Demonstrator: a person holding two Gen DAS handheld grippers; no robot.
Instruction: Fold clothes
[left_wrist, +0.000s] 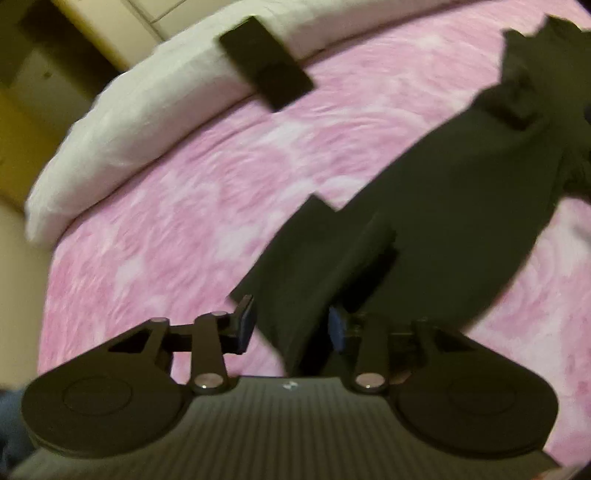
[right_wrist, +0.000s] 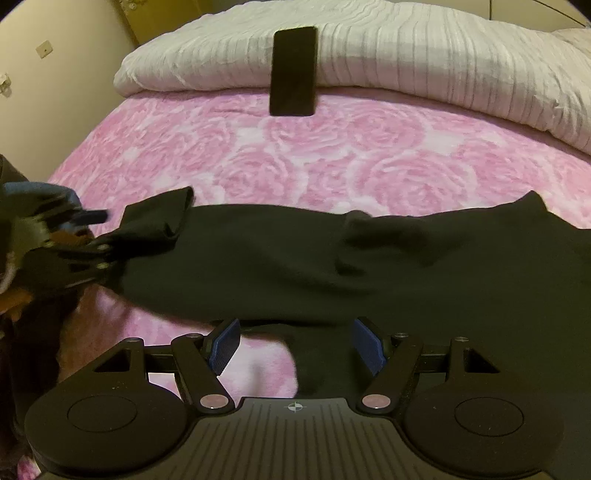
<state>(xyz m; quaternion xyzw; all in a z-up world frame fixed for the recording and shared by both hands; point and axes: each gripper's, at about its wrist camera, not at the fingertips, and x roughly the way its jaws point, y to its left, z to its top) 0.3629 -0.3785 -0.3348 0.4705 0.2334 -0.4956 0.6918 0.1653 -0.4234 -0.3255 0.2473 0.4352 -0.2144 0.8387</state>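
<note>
The left gripper (left_wrist: 291, 325) is straddling the black garment's (left_wrist: 443, 206) corner, jaws half-narrowed, pads not visibly pressing; cloth is stretching toward two o'clock.

Left claw (left_wrist: 291, 325): pitched downward, rolled to one side; picture motion-blurred.
Left jaws: partly apart, dark cloth bunched between the blue pads (left_wrist: 246, 325); whether they pinch it cannot be told.
Right claw (right_wrist: 295, 345): pitched downward, level across.
Right jaws: spread wide, blue pads (right_wrist: 223, 345) clear of any grip.
</note>
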